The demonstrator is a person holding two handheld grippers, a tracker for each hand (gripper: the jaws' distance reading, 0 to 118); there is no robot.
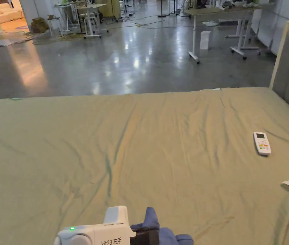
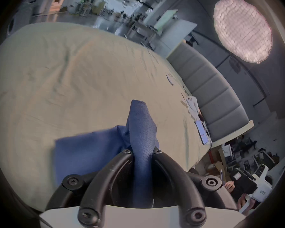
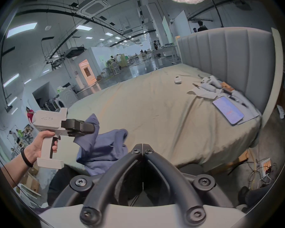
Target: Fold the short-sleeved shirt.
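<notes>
Left gripper (image 2: 142, 151) jaws clamp blue shirt (image 2: 89, 152) over bed (image 1: 172, 134). Right gripper (image 3: 143, 146) jaws closed, empty.

head view over bed (image 1: 140, 143), tool views low, sharing bed

Matt blue cloth shirt (image 2: 141, 132); creased cloth bedsheet (image 1: 159, 143); glossy floor (image 1: 134, 63).

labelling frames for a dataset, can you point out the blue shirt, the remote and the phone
blue shirt (image 2: 142, 132): left gripper view, the bunched fold rising between the jaws
remote (image 1: 262, 143): head view, middle of its white body
phone (image 3: 228, 112): right gripper view, centre of its lit screen
</notes>
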